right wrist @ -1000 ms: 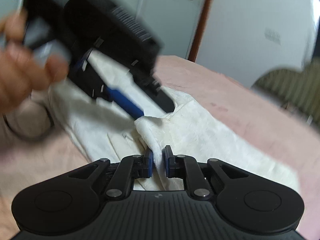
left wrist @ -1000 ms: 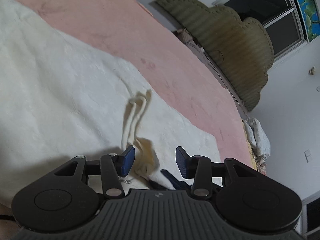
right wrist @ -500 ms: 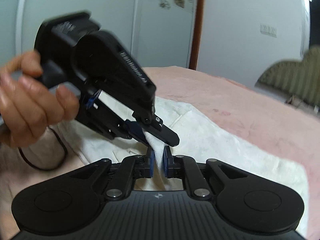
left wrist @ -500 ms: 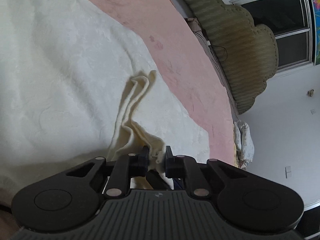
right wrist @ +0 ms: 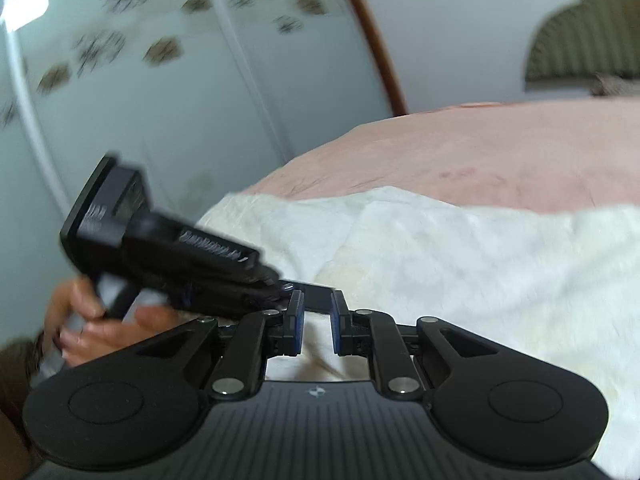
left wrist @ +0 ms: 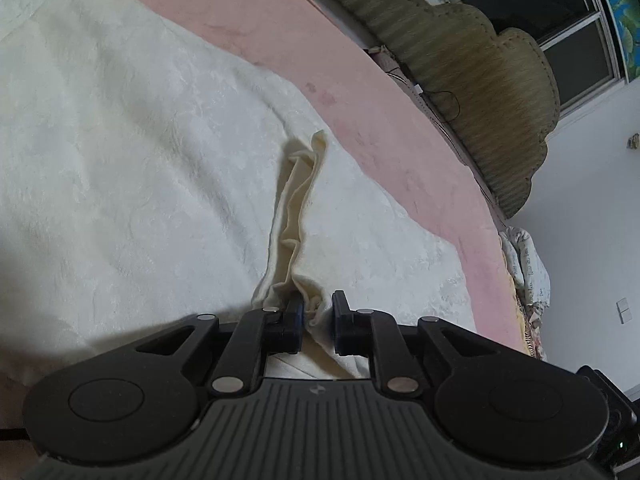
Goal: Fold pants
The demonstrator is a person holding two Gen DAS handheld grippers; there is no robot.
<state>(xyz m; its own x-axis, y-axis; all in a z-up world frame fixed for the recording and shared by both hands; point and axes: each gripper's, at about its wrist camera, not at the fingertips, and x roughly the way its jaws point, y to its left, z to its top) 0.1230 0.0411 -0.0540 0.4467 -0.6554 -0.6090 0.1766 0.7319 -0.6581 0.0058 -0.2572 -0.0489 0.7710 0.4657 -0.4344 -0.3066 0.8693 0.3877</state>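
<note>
At lower centre of each view, the left gripper [left wrist: 317, 314] and right gripper [right wrist: 317, 316] both pinch the cream pants [left wrist: 140, 168] on the bed [left wrist: 400, 120].

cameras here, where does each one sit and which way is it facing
Left wrist: rides the left gripper, looks down its fingers at the cream pants on the pink bedspread, headboard beyond; jaws pinch a bunched pants fold; no hand in view.
Right wrist: rides the right gripper, faces a glass wardrobe door; jaws pinch pants cloth; the left gripper and its hand show.
Shared: pants, bedspread, headboard.
</note>
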